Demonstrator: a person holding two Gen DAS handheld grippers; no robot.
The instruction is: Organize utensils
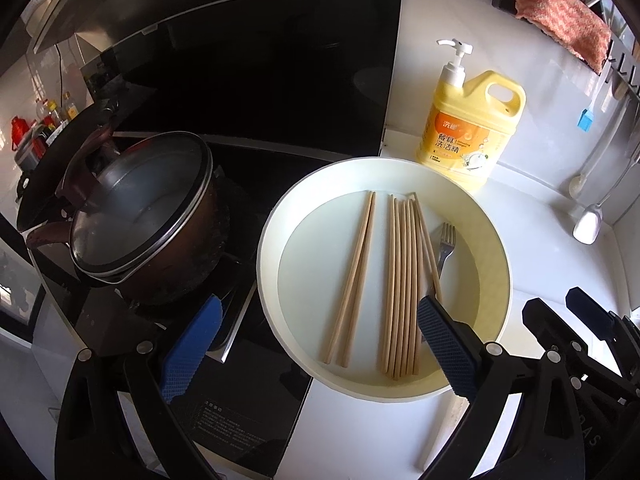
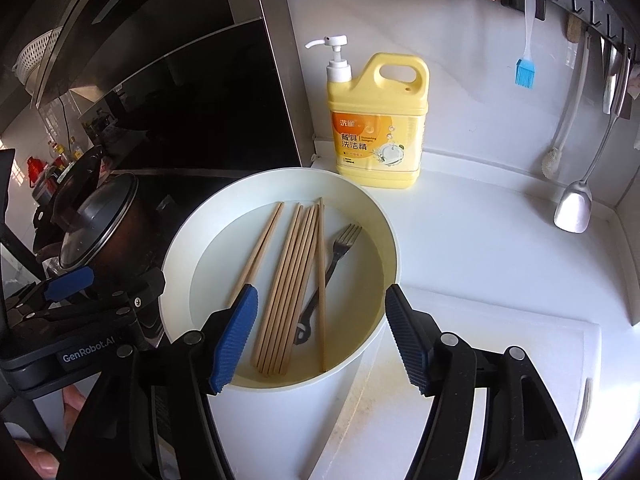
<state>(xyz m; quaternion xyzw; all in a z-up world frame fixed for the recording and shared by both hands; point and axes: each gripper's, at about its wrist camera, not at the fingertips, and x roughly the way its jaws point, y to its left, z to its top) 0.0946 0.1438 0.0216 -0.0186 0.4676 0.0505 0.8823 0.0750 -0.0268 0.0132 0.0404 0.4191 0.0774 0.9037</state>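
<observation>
Both grippers, left (image 1: 316, 330) and right (image 2: 320, 322), gape empty above a white countertop (image 2: 480, 248); wooden chopsticks (image 2: 286, 280) lie aligned in a cream bowl (image 2: 384, 216).

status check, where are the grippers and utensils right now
Left gripper and right gripper both open, empty, above the white basin. Chopsticks and fork lie loose inside. Nothing blocking; detergent bottle stands behind.
</observation>
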